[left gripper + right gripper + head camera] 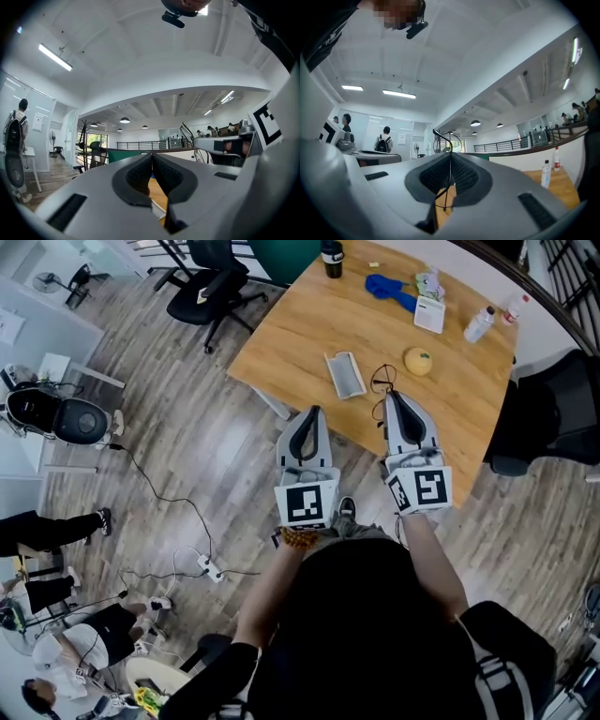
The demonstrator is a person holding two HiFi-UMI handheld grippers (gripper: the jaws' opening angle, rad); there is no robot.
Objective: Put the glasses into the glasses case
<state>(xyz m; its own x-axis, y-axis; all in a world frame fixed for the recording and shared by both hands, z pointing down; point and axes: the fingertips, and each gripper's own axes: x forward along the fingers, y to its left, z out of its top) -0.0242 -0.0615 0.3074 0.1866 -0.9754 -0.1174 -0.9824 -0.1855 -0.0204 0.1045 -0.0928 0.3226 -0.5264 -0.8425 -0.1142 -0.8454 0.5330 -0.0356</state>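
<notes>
right tool [451, 157]: clamped shut on a thin wire part of the glasses [450, 143]; the wire stands up between the pads and a lens ring shows just past the tips.
left tool [152, 157]: jaws together with nothing between them; it hangs off the near edge of the tabletop [309, 324], beside the right tool and apart from it.
glasses: at the right tool's tip, over the near edge of the tabletop and just right of the glasses case [344, 374]; I cannot tell whether they rest on the wood or hang clear of it.
glasses case: open, lying flat close to the near edge, towards the tabletop's left corner; neither tool touches it.
risk, slip: the hold is on one slim wire only, so the frame could probably swing or slide out as it travels to the case.
risk, bend: pads pressed hard on such thin wire, or the frame pushed against the case wall, could twist it.
risk, case shifts: the case looks light and nothing pins it; a nudge from the glasses could skate it towards the near edge unless the left tool steadies it.
risk, fit: whether the arms are folded cannot be seen; spread arms may catch on the case rim.
yellow round thing [418, 360]: further in from the near edge, likely clear of the short path.
</notes>
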